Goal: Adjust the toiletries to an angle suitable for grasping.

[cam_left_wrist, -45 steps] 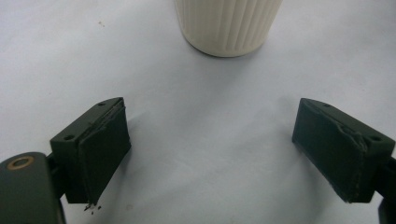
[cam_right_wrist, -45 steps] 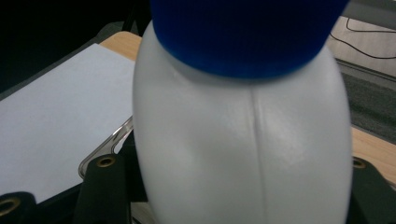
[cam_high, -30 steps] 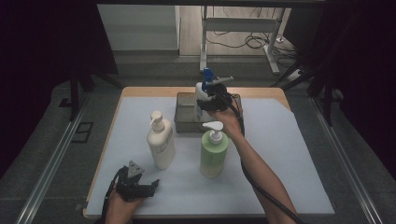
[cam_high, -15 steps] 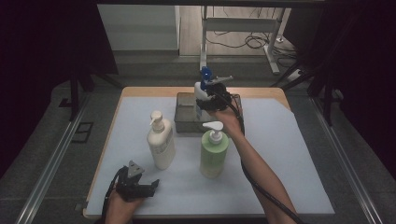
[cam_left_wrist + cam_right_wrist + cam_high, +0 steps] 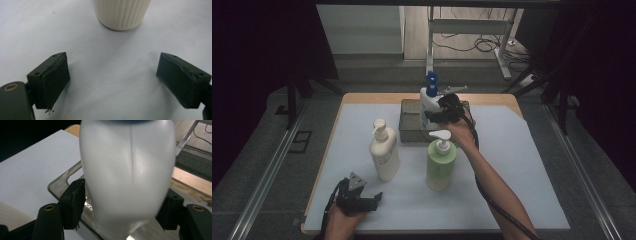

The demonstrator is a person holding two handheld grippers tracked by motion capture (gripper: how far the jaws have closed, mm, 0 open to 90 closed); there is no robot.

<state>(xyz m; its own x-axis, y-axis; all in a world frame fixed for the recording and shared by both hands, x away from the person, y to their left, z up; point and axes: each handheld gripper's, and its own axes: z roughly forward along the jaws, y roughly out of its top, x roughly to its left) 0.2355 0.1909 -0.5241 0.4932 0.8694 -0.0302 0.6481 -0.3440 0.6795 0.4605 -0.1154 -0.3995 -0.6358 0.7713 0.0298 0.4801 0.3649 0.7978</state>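
Note:
A white bottle (image 5: pixel 428 102) with a blue pump top is upright over a grey metal tray (image 5: pixel 409 127) at the back of the table. My right gripper (image 5: pixel 438 113) has this bottle (image 5: pixel 127 170) between its jaws. Both pads lie against the bottle's sides, and the bottle looks blurred. The jaws have just been opening. My left gripper (image 5: pixel 371 199) rests near the front left edge, wide open (image 5: pixel 113 82) with nothing between its fingers. Its jaws point at the ribbed base of a cream pump bottle (image 5: pixel 122 13).
The cream pump bottle (image 5: pixel 384 152) and a green pump bottle (image 5: pixel 441 165) stand mid-table on a white sheet (image 5: pixel 522 165). The green one is just below my right forearm. A cable trails from the right gripper along the arm.
The white bottle and my right gripper stay at the tray with hardly any shift. The left gripper has not moved.

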